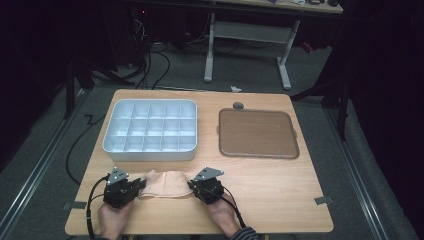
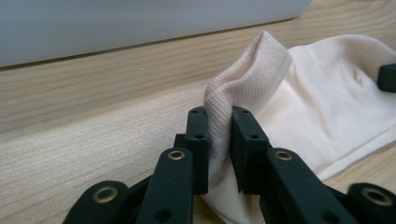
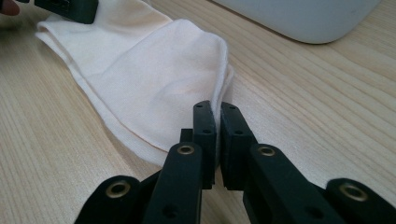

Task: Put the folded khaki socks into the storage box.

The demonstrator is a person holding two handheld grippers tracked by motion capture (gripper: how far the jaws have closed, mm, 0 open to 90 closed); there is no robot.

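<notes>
On wood table [image 1: 280, 180]: sock [image 1: 167, 184], tray [image 1: 150, 131].

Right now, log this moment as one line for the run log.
left gripper: shut on cloth | right gripper: shut on cloth's other end | cloth: on table, in front of divided tray

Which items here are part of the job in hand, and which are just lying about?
In use:
- cream cloth, pinched at both ends
- left tool, shut on a raised fold of it
- right tool, shut on its edge

Lying about:
- white divided tray, compartments bare
- brown flat tray
- desk frame on the floor beyond the table
</notes>
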